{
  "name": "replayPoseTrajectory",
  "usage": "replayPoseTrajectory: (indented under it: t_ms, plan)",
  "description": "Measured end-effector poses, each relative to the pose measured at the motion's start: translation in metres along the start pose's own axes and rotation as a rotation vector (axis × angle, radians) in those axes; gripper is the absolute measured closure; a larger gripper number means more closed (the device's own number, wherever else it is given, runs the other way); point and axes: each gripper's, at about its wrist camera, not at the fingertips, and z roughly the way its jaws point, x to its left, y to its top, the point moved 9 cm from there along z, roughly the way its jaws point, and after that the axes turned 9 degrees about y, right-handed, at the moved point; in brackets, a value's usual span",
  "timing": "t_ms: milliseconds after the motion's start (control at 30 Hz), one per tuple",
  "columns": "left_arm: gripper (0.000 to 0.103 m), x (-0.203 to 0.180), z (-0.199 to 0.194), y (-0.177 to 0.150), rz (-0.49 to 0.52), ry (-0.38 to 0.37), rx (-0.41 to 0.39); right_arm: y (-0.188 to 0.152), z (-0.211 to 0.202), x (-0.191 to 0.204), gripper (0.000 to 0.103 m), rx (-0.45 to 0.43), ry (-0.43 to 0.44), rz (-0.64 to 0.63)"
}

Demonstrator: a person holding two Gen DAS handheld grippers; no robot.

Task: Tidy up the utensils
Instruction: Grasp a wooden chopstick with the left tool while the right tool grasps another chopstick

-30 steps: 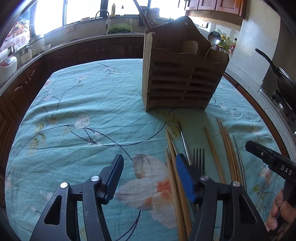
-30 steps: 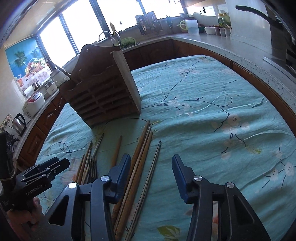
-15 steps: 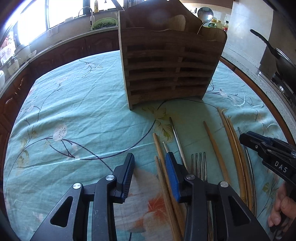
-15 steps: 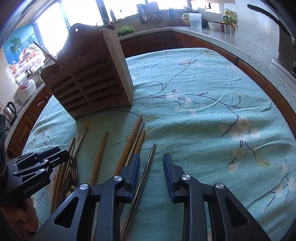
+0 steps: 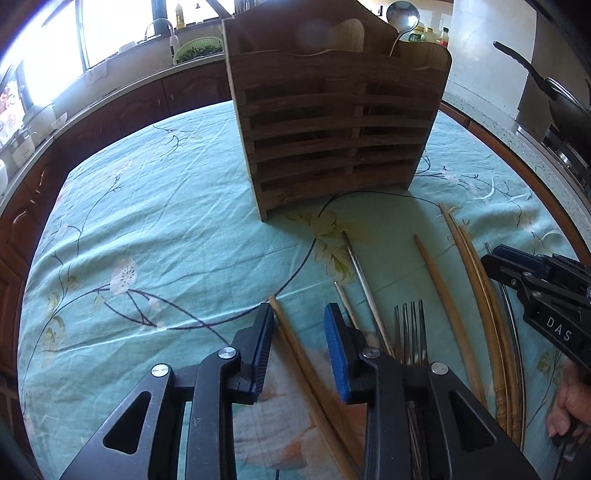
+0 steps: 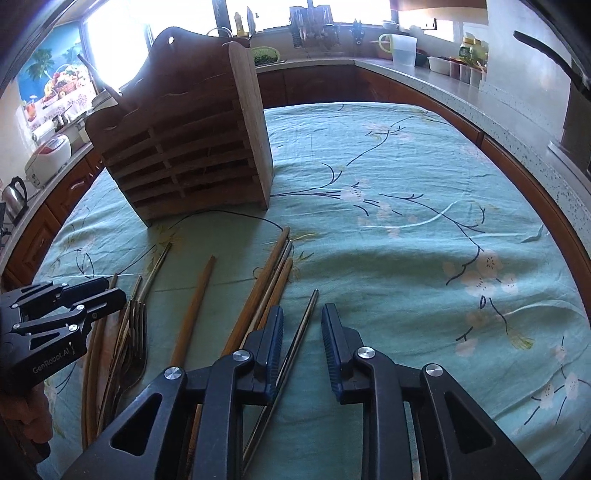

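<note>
A slatted wooden utensil rack (image 5: 332, 125) stands on the teal tablecloth; it also shows in the right wrist view (image 6: 192, 147). Wooden chopsticks (image 5: 306, 365), metal chopsticks (image 5: 362, 280) and forks (image 5: 410, 332) lie in front of it. My left gripper (image 5: 299, 321) is open low over the cloth, with a wooden chopstick between its fingers. My right gripper (image 6: 301, 325) is open, with a metal chopstick (image 6: 301, 328) between its fingers. Wooden chopsticks (image 6: 258, 295) lie just to its left.
The rack holds a ladle (image 5: 400, 14) and a wooden spoon (image 5: 347, 33). A dark wood counter rings the table, with a pan (image 5: 554, 96) on the stove at right, a kettle (image 6: 14, 195) and a rice cooker (image 6: 51, 155) at left.
Both grippers have moved forward toward the rack and lower over the utensils, and both have narrowed their opening. A chopstick now lies between each pair of fingers.
</note>
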Motion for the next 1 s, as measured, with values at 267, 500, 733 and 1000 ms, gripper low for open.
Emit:
replayPoseTrajectory:
  t_ms: [267,500,733,1000]
  plan:
    - [0.098,-0.006,0.001,0.006,-0.004,-0.052,-0.016,0.003,-0.003,0.0,0.099,-0.02,0.054,0.046]
    - [0.099,0.017,-0.053,0.013,-0.1,-0.131,-0.11,0.016,-0.051,0.007,0.099,-0.125,0.149,0.1]
    - [0.099,0.045,-0.121,0.013,-0.167,-0.187,-0.228,0.032,-0.098,0.022,0.099,-0.216,0.19,0.082]
    - [0.099,0.061,-0.121,-0.008,-0.144,-0.151,-0.195,0.034,-0.113,0.034,0.099,-0.246,0.204,0.068]
